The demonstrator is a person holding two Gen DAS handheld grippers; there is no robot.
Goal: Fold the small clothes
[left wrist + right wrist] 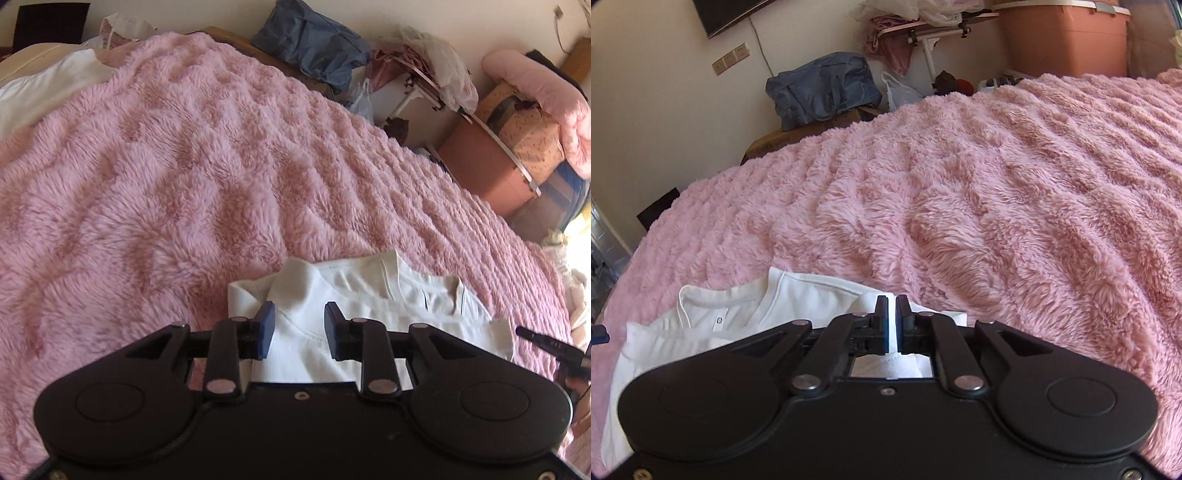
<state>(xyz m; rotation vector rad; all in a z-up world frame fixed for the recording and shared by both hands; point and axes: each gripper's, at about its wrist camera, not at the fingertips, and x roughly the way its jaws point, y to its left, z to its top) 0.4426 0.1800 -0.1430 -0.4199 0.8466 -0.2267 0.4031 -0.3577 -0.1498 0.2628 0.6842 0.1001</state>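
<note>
A small white garment [369, 291] lies partly folded on a fluffy pink blanket [184, 166], with its collar and a button [718, 319] showing. My left gripper [299, 314] hovers over the garment's left part. It is open, its blue pads [266, 328] are apart, and only cloth lying flat shows between them. My right gripper [892, 301] sits at the garment's [738, 306] right edge on the blanket [997, 203]. Its jaws are almost together, and a thin strip of white cloth fills the slit between them.
Beyond the bed's far edge stand a blue bag [314, 37] on a cardboard box, a terracotta storage bin [487, 166], plastic bags and a small folding table. A white cloth or pillow [44, 85] lies at the blanket's far left.
</note>
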